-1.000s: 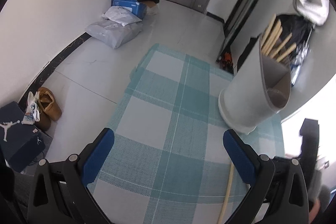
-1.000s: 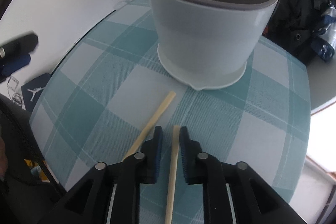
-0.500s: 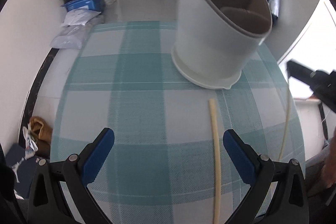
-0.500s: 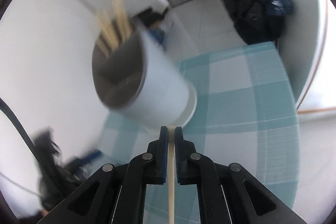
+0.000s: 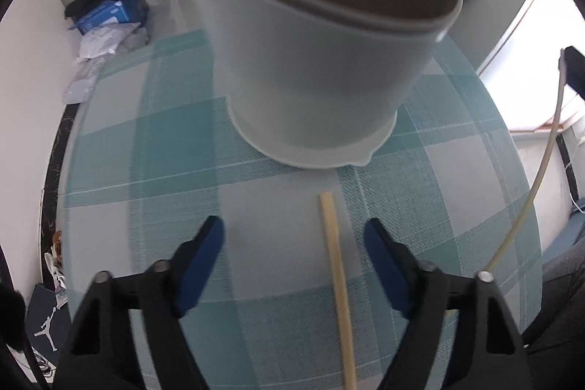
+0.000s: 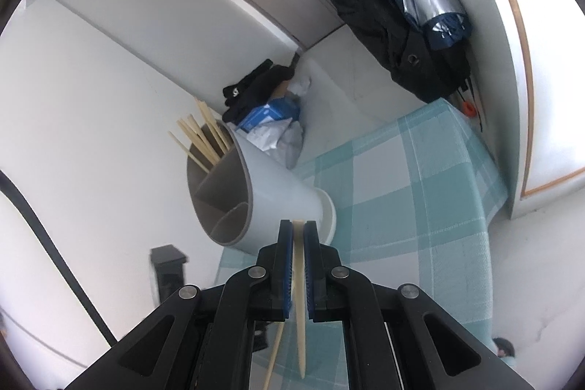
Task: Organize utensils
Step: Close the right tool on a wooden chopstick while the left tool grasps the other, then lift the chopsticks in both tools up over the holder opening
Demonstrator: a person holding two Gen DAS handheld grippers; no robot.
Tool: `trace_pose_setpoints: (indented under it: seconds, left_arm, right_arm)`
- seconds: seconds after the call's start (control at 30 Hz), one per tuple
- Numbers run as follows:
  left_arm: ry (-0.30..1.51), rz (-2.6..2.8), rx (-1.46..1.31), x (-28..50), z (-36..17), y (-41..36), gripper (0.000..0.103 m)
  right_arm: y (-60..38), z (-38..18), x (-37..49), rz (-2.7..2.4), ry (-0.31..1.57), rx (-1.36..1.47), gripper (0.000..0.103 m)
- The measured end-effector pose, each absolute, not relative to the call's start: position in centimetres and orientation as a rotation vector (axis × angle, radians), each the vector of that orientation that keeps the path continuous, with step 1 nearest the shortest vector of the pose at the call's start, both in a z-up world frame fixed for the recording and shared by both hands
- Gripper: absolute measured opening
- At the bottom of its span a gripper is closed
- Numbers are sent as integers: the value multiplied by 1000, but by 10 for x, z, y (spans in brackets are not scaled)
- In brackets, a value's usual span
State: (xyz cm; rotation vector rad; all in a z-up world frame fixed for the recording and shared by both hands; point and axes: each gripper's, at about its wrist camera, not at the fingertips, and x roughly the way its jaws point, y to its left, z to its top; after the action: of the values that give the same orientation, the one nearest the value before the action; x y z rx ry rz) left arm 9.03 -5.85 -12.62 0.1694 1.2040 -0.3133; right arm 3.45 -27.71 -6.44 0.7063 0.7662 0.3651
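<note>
A grey-white utensil holder (image 5: 321, 61) with inner dividers stands on the teal checked tablecloth (image 5: 153, 148). In the right wrist view the holder (image 6: 263, 196) holds several wooden chopsticks (image 6: 204, 141) in its far compartment. My left gripper (image 5: 294, 243) is open, low over the cloth, with a chopstick (image 5: 338, 284) lying between its fingers. My right gripper (image 6: 298, 225) is shut on a chopstick (image 6: 299, 298) and holds it lifted, to the right of the holder. That held chopstick (image 5: 537, 178) shows at the right edge of the left wrist view.
The table's edge curves around the cloth on the left and right. On the floor by the wall lie bags, a blue box (image 5: 109, 15) and black clothes. Dark jackets (image 6: 398, 17) hang at the right. A shoe box (image 5: 47, 320) sits on the floor at lower left.
My left gripper has moved in close to the holder and over the lying chopstick, its jaws narrower. My right gripper has lifted its chopstick off the cloth and tilted it.
</note>
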Motion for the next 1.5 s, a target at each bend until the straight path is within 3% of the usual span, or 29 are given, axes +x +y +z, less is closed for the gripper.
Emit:
trace_pose_setpoints:
  seconds: [0.1, 0.27, 0.3, 0.33, 0.97, 1.5]
  left_arm:
    - [1204, -318, 165, 90, -125, -60, 53]
    - [1198, -343, 159, 88, -120, -70, 19]
    - [1200, -353, 146, 88, -120, -72, 6]
    - [1206, -361, 129, 89, -120, -72, 4]
    - [894, -353, -124, 56, -26, -24, 3]
    - [747, -391, -147, 58, 14, -22, 3]
  right_arm:
    - [-277, -60, 33, 356, 753, 682, 5]
    - [-277, -56, 31, 348, 744, 659, 5]
    - [-277, -56, 31, 347, 744, 654, 5]
    - [-277, -56, 31, 344, 744, 649, 5]
    - [-251, -39, 13, 334, 696, 498, 5]
    - [-217, 0, -5, 304, 596, 369, 4]
